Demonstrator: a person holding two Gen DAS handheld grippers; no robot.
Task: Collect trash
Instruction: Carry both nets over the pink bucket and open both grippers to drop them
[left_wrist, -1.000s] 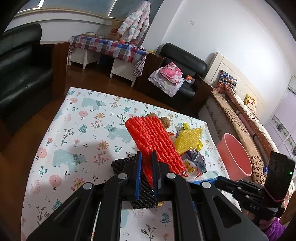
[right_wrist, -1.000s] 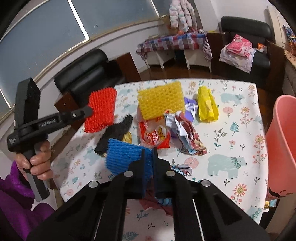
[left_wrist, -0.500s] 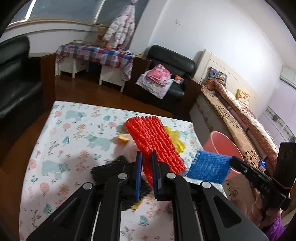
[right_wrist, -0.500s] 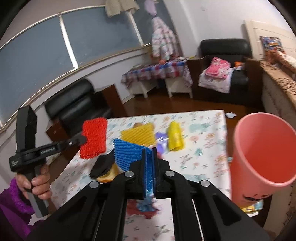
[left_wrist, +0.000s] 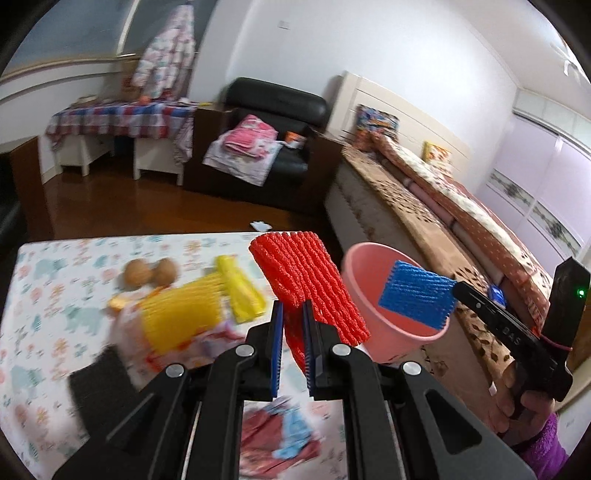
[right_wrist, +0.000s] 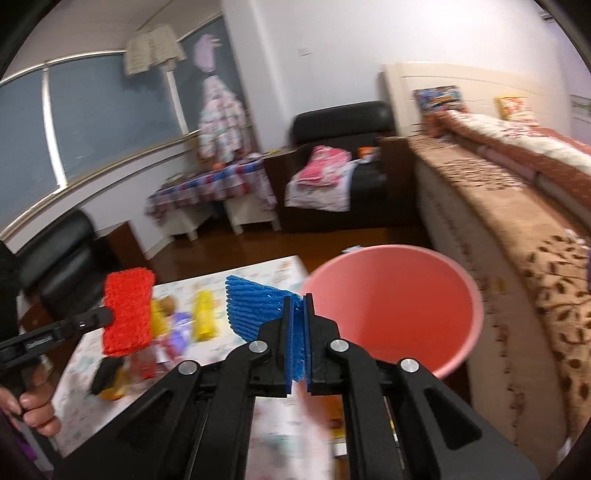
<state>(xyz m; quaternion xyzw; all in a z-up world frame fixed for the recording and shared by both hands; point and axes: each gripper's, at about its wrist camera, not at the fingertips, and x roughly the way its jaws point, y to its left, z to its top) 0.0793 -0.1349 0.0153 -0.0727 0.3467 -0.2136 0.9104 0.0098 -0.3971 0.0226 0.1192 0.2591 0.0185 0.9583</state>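
Left gripper (left_wrist: 293, 339) angled downward above the table (left_wrist: 55, 266), clamped on the red foam net (left_wrist: 306, 280). Right gripper (right_wrist: 298, 345) pinched tight on the blue foam net (right_wrist: 255, 310), raised beside the pink bucket (right_wrist: 399, 295), just past the table's right edge. Bucket mouth wide and unobstructed. Yellow foam net (left_wrist: 181, 314) and wrappers lying on the cloth.

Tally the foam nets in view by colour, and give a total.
Red net: 1, held in the left tool
Blue net: 1, held in the right tool
Yellow net: 1, on the table
Black net: 1, on the table
Total: 4
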